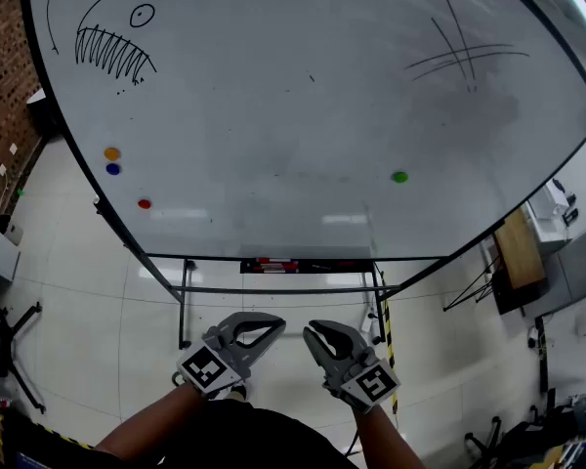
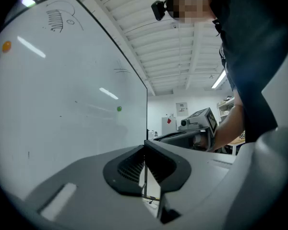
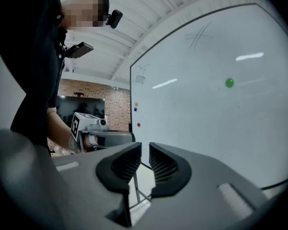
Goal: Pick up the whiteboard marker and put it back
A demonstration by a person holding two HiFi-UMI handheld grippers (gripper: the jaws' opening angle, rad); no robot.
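Here, the left gripper (image 1: pixel 277 327) is held low in front of the person, with its jaws pressed together and nothing caught between them. The right gripper (image 1: pixel 311 332) is held just beside it. Its jaws are parted by a narrow gap, and only floor and the stand's legs are seen through that gap (no object sits between the pads (image 3: pixel 164 166)). The two sets of tips are turned toward each other, close but apart.

The whiteboard markers (image 1: pixel 273 265), red and black among them, are found straight ahead of both grippers and well beyond their tips. They lie in the marker tray (image 1: pixel 350 266) under the lower edge of the whiteboard (image 1: pixel 303 115), and neither gripper touches them.

On the board, a green magnet (image 1: pixel 399 177) is seen ahead and to the outer side of the right gripper. A red magnet (image 1: pixel 145 203), a blue magnet (image 1: pixel 113 169) and an orange magnet (image 1: pixel 111 152) are set ahead of the left gripper, on its outer side. A toothed doodle (image 1: pixel 112 52) is drawn farther up on that side, and a crossed scribble (image 1: pixel 459 55) on the right gripper's side.
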